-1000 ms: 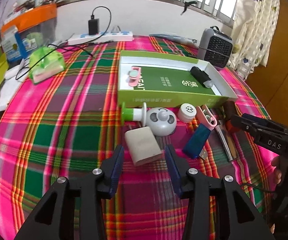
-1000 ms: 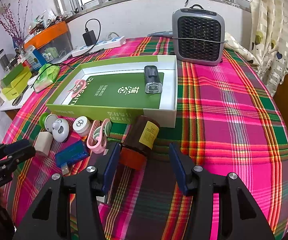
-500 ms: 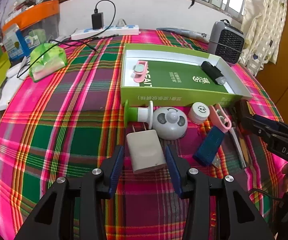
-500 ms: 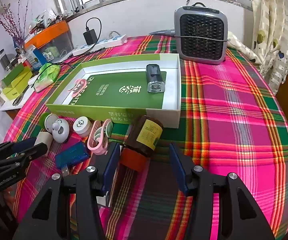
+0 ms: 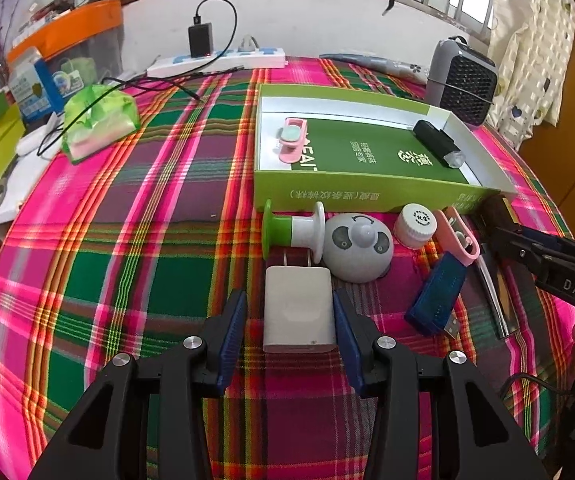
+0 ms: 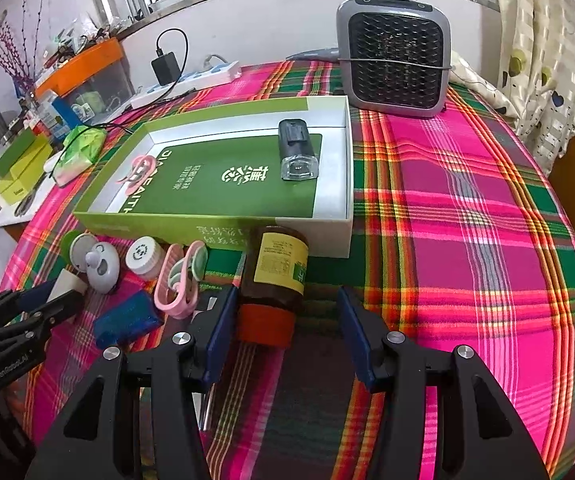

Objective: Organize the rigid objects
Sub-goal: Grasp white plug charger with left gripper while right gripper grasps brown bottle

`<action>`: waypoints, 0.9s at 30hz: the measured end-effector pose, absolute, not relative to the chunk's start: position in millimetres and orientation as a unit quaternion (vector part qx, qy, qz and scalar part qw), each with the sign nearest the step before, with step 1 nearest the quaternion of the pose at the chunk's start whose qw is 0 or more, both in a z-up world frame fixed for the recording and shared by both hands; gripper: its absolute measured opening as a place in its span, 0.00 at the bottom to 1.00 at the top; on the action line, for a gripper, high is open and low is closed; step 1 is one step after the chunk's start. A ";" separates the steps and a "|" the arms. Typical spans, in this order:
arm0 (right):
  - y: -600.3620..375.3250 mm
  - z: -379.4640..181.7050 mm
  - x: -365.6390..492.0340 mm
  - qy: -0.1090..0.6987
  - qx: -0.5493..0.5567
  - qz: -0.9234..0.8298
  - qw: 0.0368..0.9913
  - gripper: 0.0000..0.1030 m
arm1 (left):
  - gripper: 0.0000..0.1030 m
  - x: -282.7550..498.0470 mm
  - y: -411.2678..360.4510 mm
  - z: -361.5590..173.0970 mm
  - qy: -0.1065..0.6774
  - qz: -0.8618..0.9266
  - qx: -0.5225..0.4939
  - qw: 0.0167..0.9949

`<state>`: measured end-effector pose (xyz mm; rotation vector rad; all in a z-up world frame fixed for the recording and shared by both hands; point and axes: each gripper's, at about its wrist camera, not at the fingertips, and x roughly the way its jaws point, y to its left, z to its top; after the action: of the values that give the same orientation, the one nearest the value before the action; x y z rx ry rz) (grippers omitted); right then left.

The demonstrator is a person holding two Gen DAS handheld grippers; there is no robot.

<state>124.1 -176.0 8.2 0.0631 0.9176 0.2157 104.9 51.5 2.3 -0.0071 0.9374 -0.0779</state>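
Both grippers have closed in on their targets since a second ago: the white rectangular plastic wall charger [image 5: 299, 309], which lay ahead of the fingertips, now sits between the left gripper [image 5: 290, 320] fingers; the brown glass bottle with a yellow label and orange cap [image 6: 275, 284] has likewise drawn in between the right gripper [image 6: 283, 334] fingers.

Risks, as judgement: charger lies closer to the right-hand finger, looks near or touching, gap on the other side; closing from here may shove it sideways or twist it before the pads grip; its prongs point toward the green-and-white plastic spool [image 5: 293, 230] and round grey dome gadget [image 5: 357, 248], so a push forward could knock those. Bottle lies on its side, off-centre, cap against the left-hand finger; it may roll or squirt out on closing, toward the pink plastic clip [image 6: 179, 280] or the open green cardboard box [image 6: 215, 236].

Left gripper: jaws wide, straddling the charger, not clamped. Right gripper: jaws wide, bottle cap between them, not clamped; nothing lifted; both objects rest on the plaid tablecloth [image 6: 467, 220], outside the box.
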 end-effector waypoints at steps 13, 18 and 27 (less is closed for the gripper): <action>-176.6 7.7 125.8 0.436 0.021 0.096 0.895 0.50 | 0.40 104.4 52.0 2.4 0.448 -0.037 -0.006 0.893; -178.1 8.1 125.4 0.436 0.022 0.093 0.895 0.40 | 0.32 103.4 51.8 3.2 0.447 -0.042 -0.006 0.894; -180.2 8.2 123.8 0.434 0.024 0.091 0.896 0.34 | 0.32 103.2 52.2 3.1 0.447 -0.042 -0.007 0.894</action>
<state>123.8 -180.2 8.2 0.0493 0.9004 0.1884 103.2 52.2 3.1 -0.0142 0.9271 -0.0862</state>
